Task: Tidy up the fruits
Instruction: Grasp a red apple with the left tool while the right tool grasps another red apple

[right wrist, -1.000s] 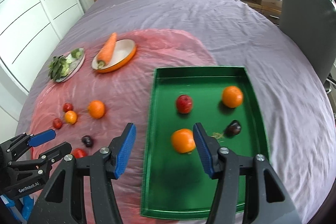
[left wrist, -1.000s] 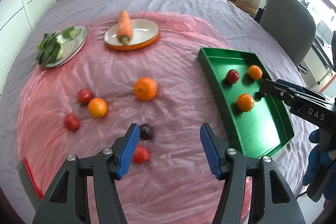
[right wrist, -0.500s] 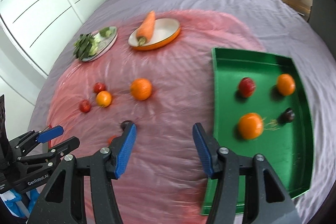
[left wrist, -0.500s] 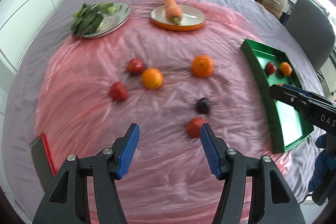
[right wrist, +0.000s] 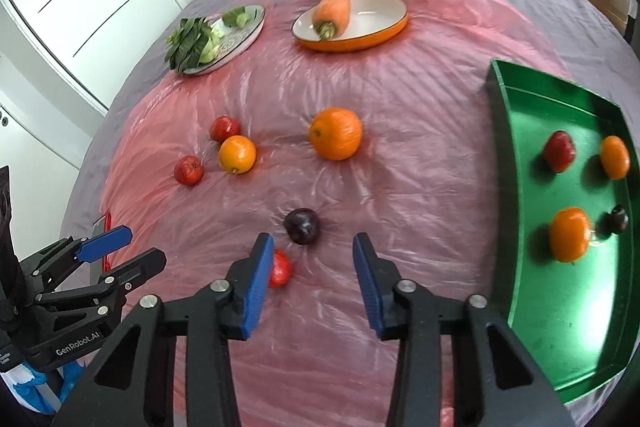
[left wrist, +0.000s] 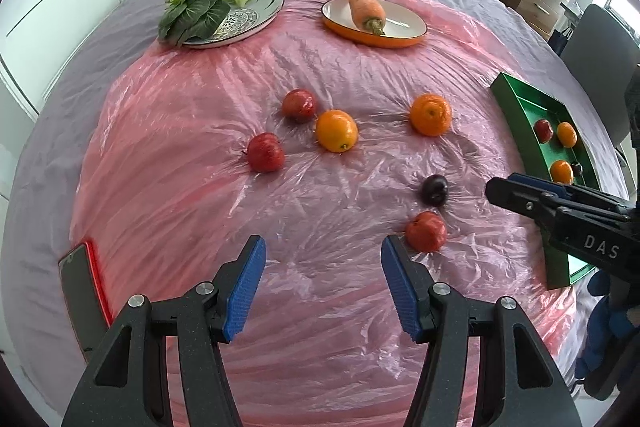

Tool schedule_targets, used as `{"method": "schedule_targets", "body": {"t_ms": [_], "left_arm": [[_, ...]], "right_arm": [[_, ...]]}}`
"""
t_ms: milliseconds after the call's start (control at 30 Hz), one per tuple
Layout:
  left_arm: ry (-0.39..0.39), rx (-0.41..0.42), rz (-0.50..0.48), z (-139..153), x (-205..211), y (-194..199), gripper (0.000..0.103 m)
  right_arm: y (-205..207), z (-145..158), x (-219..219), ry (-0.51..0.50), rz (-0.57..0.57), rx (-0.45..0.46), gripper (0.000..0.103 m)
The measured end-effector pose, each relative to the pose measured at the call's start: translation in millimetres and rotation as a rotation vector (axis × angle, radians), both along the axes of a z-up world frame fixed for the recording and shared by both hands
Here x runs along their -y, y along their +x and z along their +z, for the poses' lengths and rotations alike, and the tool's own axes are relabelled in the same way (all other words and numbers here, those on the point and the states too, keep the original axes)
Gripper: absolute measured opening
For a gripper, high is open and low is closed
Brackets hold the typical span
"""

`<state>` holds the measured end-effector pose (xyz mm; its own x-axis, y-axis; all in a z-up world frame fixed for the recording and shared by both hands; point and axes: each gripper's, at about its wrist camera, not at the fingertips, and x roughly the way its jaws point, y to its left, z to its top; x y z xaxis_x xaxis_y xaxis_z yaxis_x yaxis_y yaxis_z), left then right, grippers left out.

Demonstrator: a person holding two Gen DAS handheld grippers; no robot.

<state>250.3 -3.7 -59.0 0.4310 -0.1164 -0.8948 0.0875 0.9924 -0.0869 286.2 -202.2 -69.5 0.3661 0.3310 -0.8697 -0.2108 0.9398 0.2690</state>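
Loose fruit lies on the pink sheet: two oranges [left wrist: 336,131] [left wrist: 431,115], three red fruits [left wrist: 265,157] [left wrist: 299,105] [left wrist: 426,231] and a dark plum [left wrist: 435,189]. The green tray [right wrist: 516,187] at the right holds two oranges, a red fruit and a dark plum. My left gripper [left wrist: 322,285] is open and empty over the sheet's near edge. My right gripper [right wrist: 310,279] is open and empty, just short of the loose plum [right wrist: 302,226], with a red fruit [right wrist: 280,269] behind its left finger.
An orange dish [left wrist: 374,29] holds a carrot [left wrist: 364,7] at the back. A patterned plate [left wrist: 240,23] with leafy greens is at the back left. A red-edged phone [left wrist: 82,291] lies at the sheet's left edge. A chair and a dresser stand to the right.
Both grippers have swung left, away from the tray and toward the loose fruit. The right gripper now faces the plum instead of the tray. Both stayed open.
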Motion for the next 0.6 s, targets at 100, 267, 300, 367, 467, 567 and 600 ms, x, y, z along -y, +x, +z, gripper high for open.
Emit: {"method": "schedule_targets", "body": {"t_ms": [100,267,300,367,467,567,600], "left_arm": [[0.001,0.002,0.007,-3.0,-4.1,2.7,0.054],[0.005,0.007,0.025,-7.9,-13.3,13.3,0.054],[0.007,0.008,0.032,-9.0,-16.0,16.2,0.054],[0.008,0.011,0.041,-10.6,-19.6,19.7,0.054],[0.013,0.011,0.050,-14.2,-24.0,25.5,0.054],[0.014,0.011,0.056,-17.4,-28.4,33.9,0.054],[0.017,0.014,0.056,-17.8,-29.6,37.1,0.054]], "right_arm": [[3.7,-5.0,-7.6,0.004,0.015,-0.010,0.052],[9.9,-14.2,-16.6,0.007,0.024,-0.028,0.047],[11.0,-16.2,-17.4,0.008,0.023,-0.033,0.046],[11.6,-18.9,-18.3,0.013,0.021,-0.039,0.046],[10.0,-21.8,-20.9,0.024,0.025,-0.049,0.045],[7.9,-25.3,-25.5,0.037,0.037,-0.062,0.045],[7.5,-26.9,-27.5,0.038,0.042,-0.066,0.045]]}}
